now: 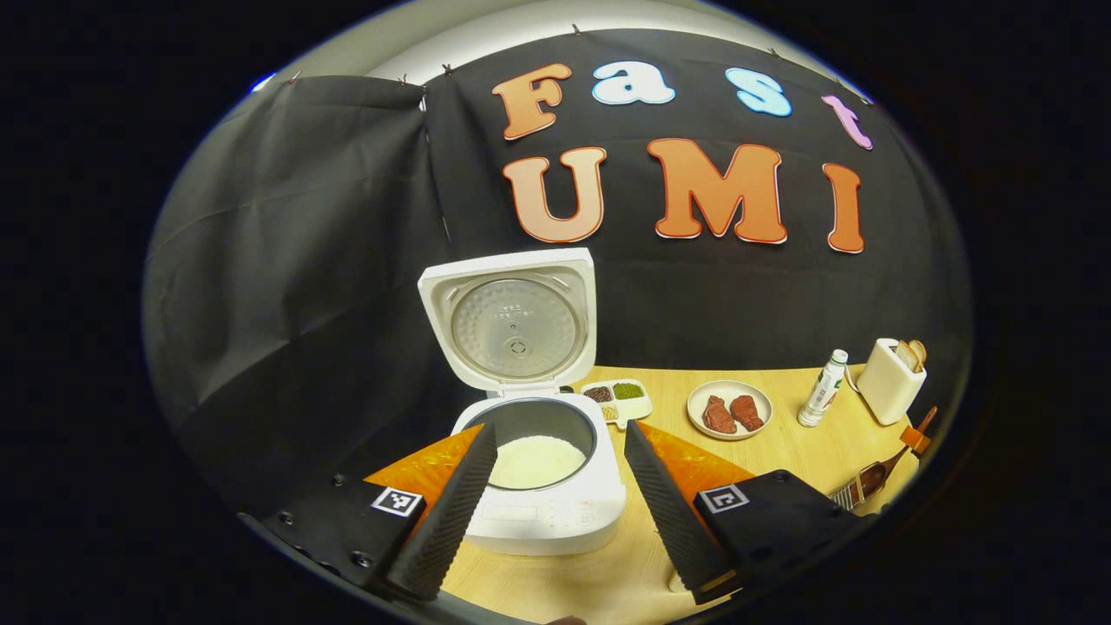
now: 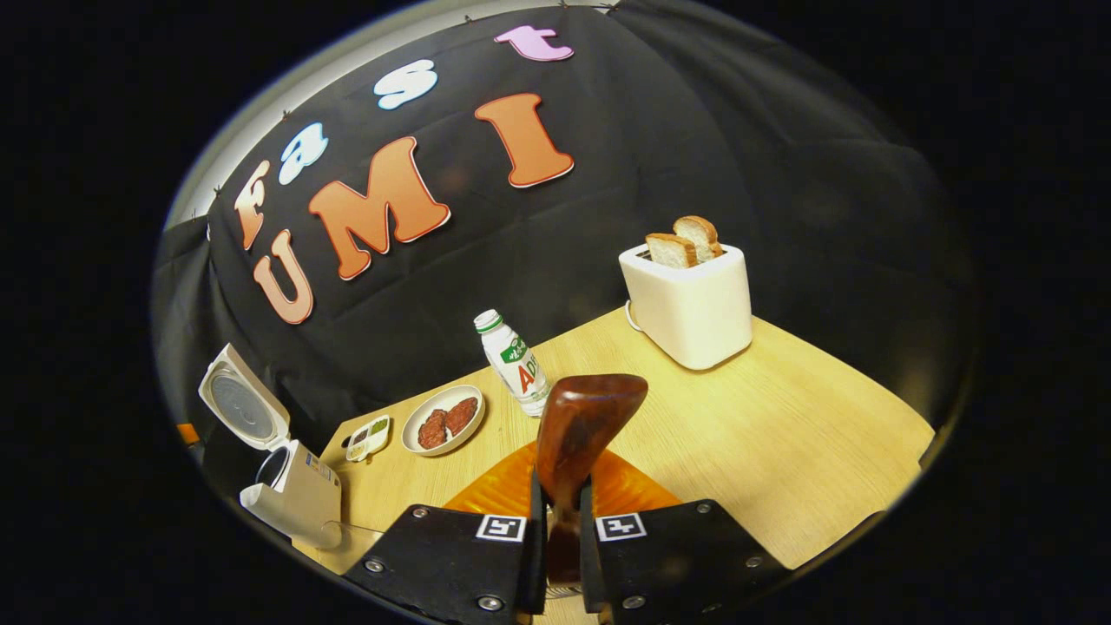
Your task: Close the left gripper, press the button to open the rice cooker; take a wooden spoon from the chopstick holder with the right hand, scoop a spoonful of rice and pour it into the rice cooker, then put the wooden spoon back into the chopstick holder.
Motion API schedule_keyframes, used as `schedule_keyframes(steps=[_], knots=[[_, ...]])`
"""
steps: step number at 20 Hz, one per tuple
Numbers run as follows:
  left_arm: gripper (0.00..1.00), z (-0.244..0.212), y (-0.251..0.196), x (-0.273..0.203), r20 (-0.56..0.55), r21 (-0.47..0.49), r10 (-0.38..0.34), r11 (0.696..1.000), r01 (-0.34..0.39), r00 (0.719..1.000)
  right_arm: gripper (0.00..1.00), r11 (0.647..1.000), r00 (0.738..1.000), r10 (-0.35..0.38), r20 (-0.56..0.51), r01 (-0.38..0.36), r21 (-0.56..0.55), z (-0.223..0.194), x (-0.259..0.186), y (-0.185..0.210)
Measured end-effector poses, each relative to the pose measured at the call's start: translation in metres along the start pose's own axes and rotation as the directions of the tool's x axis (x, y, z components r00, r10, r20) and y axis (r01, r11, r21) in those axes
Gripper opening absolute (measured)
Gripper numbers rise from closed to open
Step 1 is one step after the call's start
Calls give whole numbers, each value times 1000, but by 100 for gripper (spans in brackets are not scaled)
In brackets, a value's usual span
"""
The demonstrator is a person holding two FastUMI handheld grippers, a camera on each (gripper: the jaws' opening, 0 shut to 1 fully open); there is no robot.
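In the left gripper view, my left gripper [image 1: 555, 486] hangs with its fingers spread wide, holding nothing, either side of the rice cooker [image 1: 542, 473]. The cooker sits near the table's [image 1: 781, 451] back left corner, close to the booth wall. Its lid [image 1: 514, 317] stands upright and open, and white rice [image 1: 535, 460] lies in the dark pot. To its right I have bare wood up to a small sectioned dish [image 1: 618, 398], a plate of meat [image 1: 729, 410], a bottle [image 1: 823, 388] and a toaster [image 1: 891, 380] near the far edge. At the right edge I see the right gripper [image 1: 855, 490] with the spoon (small and hard to read there).

In the right gripper view, the right gripper [image 2: 561, 538] is clamped on the wooden spoon's [image 2: 581, 434] handle, the dark glossy bowl rising upright above the fingers. Wide open tabletop runs right to the table's edge, the toaster [image 2: 690, 304] with two bread slices [image 2: 684, 243] behind. The cooker [image 2: 291, 490] stands far left, seen side-on.
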State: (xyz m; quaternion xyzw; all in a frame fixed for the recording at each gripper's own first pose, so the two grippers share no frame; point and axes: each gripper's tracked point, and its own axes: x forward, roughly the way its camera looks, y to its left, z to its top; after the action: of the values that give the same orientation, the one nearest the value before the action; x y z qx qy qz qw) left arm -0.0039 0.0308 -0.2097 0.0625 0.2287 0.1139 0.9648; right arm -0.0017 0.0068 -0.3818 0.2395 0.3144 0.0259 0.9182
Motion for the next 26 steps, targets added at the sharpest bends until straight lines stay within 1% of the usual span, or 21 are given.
schedule_keyframes(steps=[3,4,5,6,7,8,10,11,12,13,14,15,16,17,18,19,20,22,23,24,26], knots=[[96,4,-7,-3,12,28,-11,1000,10,1000,18,1000,1000,12,-10,-12,18,-10,5,-4],[96,4,-10,-4,15,30,-16,999,15,1000,19,1000,999,19,-26,-18,25,-15,8,-3],[100,4,-11,-3,15,30,-20,999,20,1000,19,999,998,18,-62,-16,33,-25,10,-3],[100,3,-13,-3,13,26,-24,999,24,1000,21,999,996,25,-85,-22,39,-31,8,-2],[100,2,-15,-3,11,21,-30,999,30,999,23,999,997,25,-74,-21,47,-28,9,-1],[96,2,-16,-4,10,19,-34,999,34,999,23,999,998,21,-66,-18,52,-23,9,-1],[100,8,-15,-3,31,20,-38,999,37,999,24,998,997,10,-77,-5,63,-23,12,-1],[96,14,-12,-2,45,21,-39,999,38,998,28,998,994,-10,-105,17,62,-26,11,-5],[100,19,-9,0,60,19,-39,999,38,997,41,998,989,-34,-143,41,51,-31,11,-10],[100,24,-3,3,71,18,-34,999,32,997,49,998,986,-54,-159,59,28,-31,8,-13],[96,29,3,6,84,19,-26,1000,25,996,60,997,984,-73,-160,74,1,-28,6,-16],[96,34,7,8,95,17,-25,1000,24,995,63,996,984,-83,-157,81,-22,-24,0,-15],[100,39,11,11,105,13,-25,1000,24,994,71,996,985,-86,-150,81,-39,-18,-5,-12],[100,45,16,13,117,6,-25,1000,24,993,74,995,986,-87,-142,80,-52,-12,-10,-9],[96,53,21,16,130,3,-23,1000,23,991,79,995,987,-89,-135,81,-65,-6,-16,-5],[96,63,29,19,147,0,-11,1000,11,989,82,993,988,-95,-124,85,-82,0,-22,-3],[100,72,35,23,163,-3,-3,1000,4,987,86,989,987,-113,-110,101,-111,8,-27,-2],[96,95,44,29,202,-17,1,1000,3,979,88,976,989,-137,-60,125,-180,30,-42,-1],[96,102,49,37,212,-28,1,1000,5,977,89,971,990,-137,-37,127,-200,42,-52,4],[100,110,52,42,212,-44,-1,999,11,977,90,968,991,-135,-14,129,-215,54,-62,10],[100,123,55,53,205,-87,-14,996,32,979,92,964,991,-127,44,134,-230,81,-81,18]])
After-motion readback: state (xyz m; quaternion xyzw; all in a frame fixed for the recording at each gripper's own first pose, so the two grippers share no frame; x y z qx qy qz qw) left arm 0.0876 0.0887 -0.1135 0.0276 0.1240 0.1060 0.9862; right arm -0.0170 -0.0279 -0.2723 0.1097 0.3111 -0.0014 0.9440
